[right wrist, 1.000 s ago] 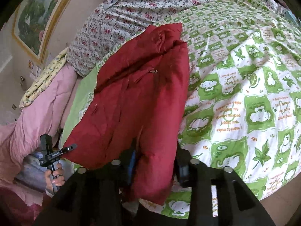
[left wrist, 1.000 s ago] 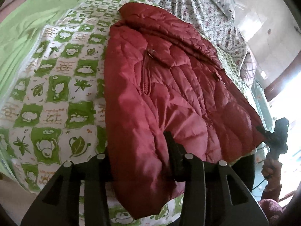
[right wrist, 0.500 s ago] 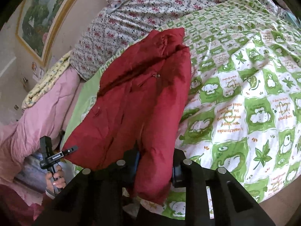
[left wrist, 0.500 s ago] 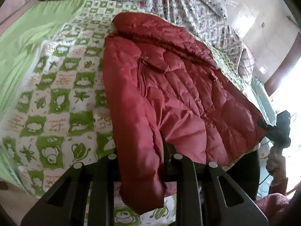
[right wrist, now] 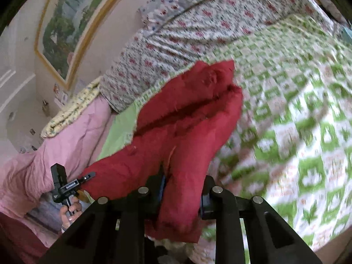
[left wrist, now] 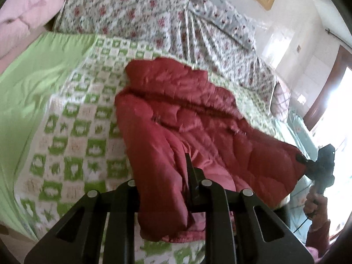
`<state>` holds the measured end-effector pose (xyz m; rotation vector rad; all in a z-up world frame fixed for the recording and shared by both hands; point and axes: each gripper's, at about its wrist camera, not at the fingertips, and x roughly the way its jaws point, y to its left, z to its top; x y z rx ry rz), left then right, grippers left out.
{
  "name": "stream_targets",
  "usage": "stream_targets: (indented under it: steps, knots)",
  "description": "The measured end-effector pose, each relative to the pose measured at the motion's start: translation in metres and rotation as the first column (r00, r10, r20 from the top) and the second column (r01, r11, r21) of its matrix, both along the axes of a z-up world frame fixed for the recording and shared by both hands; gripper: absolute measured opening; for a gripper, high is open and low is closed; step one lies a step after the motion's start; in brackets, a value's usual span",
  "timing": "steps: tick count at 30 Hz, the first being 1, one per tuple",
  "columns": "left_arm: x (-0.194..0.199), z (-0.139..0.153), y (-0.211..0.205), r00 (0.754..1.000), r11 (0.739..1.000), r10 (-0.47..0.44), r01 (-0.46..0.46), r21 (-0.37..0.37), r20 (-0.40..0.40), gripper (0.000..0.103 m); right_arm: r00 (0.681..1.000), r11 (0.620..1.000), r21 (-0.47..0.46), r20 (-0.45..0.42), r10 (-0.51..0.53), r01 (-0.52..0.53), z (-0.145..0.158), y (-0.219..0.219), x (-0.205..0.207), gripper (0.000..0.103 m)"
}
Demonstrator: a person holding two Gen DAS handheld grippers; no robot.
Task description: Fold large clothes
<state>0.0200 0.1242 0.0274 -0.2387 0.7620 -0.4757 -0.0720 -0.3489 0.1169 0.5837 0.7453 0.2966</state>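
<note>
A red quilted jacket point(left wrist: 198, 118) lies lengthwise on a green-and-white checked bedspread point(left wrist: 72, 136), collar toward the far pillows. My left gripper point(left wrist: 162, 189) is shut on the jacket's near hem corner. My right gripper point(right wrist: 182, 189) is shut on the other hem corner of the jacket point(right wrist: 189, 118). Both corners are lifted off the bed and the hem hangs over the fingers. Each gripper shows in the other's view: the right one in the left wrist view point(left wrist: 308, 165), the left one in the right wrist view point(right wrist: 88, 177).
Floral pillows point(left wrist: 136, 15) lie at the head of the bed. A plain green sheet point(left wrist: 26, 92) and pink bedding point(right wrist: 55, 154) lie at one side. A framed picture point(right wrist: 66, 22) hangs on the wall. The bed's near edge is under my grippers.
Both grippers have lifted the jacket's hem and carried it toward the collar. The jacket now looks shorter and bunched, and both views are blurred by motion.
</note>
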Motion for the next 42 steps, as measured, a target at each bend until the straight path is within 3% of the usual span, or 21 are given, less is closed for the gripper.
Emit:
stream_targets:
  steps: [12, 23, 30, 42]
  knots:
    - [0.072, 0.047, -0.021, 0.995, 0.999, 0.039, -0.041, 0.021, 0.092, 0.019, 0.994, 0.999, -0.019, 0.096, -0.043, 0.045, 0.036, -0.007, 0.082, 0.021]
    - [0.177, 0.066, -0.042, 0.993, 0.993, 0.104, -0.106, 0.049, 0.051, 0.021, 0.988, 0.992, 0.01, 0.084, -0.126, 0.126, 0.042, -0.025, 0.185, 0.022]
    - [0.254, 0.053, -0.058, 0.99, 0.99, 0.135, -0.134, 0.047, -0.031, 0.022, 0.981, 0.981, 0.019, 0.036, -0.192, 0.192, 0.019, -0.038, 0.254, 0.022]
    - [0.359, -0.014, -0.069, 0.963, 0.983, 0.181, -0.173, 0.055, -0.199, 0.023, 0.955, 0.96, -0.006, -0.09, -0.281, 0.281, -0.043, -0.063, 0.34, 0.024]
